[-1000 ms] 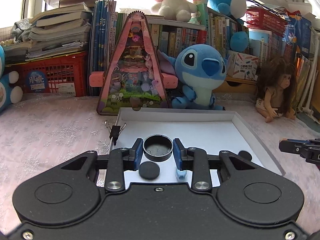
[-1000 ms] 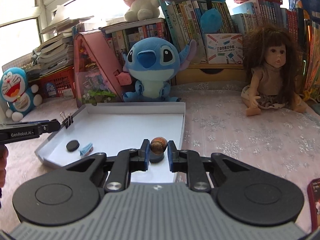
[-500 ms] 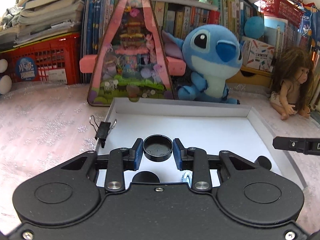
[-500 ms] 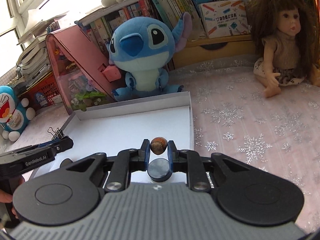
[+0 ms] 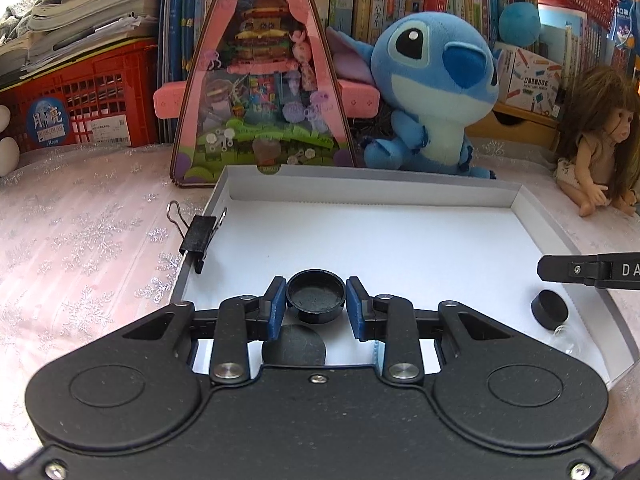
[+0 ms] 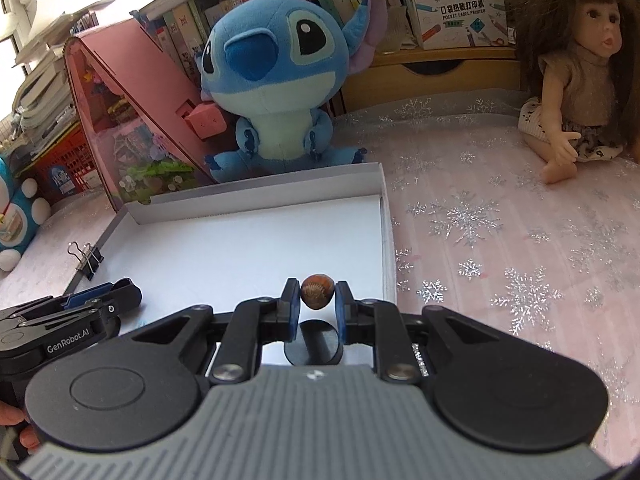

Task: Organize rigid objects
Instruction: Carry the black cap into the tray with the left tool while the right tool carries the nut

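The nut sits pinched in your right tongs over the tray by its right wall, directly above a black disc, while your left tongs grip the cap near the left wall.

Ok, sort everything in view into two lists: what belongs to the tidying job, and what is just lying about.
Job:
- white tray
- black cap, held in the left gripper
- brown nut, held in the right gripper
- black discs on the tray floor
- binder clip on the tray's wall

Lying about:
- blue plush
- doll
- pink toy house
- books
- red crate
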`<state>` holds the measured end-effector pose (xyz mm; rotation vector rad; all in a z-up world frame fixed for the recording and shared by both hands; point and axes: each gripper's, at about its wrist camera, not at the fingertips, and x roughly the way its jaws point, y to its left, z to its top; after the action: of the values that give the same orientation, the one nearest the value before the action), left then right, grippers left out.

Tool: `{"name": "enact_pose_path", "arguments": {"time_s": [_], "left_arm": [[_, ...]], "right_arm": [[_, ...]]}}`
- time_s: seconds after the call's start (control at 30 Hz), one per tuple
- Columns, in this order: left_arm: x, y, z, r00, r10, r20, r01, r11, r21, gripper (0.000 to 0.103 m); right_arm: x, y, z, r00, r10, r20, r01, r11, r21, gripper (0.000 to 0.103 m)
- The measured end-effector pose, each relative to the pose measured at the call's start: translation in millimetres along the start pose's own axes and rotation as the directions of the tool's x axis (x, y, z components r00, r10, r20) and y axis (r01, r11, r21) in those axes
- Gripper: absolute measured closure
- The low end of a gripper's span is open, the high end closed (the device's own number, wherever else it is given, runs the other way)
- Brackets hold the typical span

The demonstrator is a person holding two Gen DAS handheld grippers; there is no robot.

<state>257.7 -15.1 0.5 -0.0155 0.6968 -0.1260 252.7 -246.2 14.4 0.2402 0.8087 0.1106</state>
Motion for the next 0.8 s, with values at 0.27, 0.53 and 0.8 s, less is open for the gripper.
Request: {"name": "enact_pose_path", "arguments": {"time_s": [0.27,0.53,0.8], "left_arm": [[3,-2,-2,1.0,0.009,0.004,-0.009,1.0,0.014,0.073],[3,-4,-3,1.0,0.014,0.011,-0.014,1.0,0.026,0.073],[-20,-5,1,0.997,-0.015,0.072,0.012,0.999,0.037,0.058]], "right_arm": [[8,1,-2,1.0,-0.02,-0.017,0.02,1.0,-0.016,0.081],[10,7,-2,0.999,-0.032,-0.013,0.031,0.998,-0.045,0.076],[-14,8,-1,0.997,0.001,0.076,0.003,0.998,-0.058,0.053]]}}
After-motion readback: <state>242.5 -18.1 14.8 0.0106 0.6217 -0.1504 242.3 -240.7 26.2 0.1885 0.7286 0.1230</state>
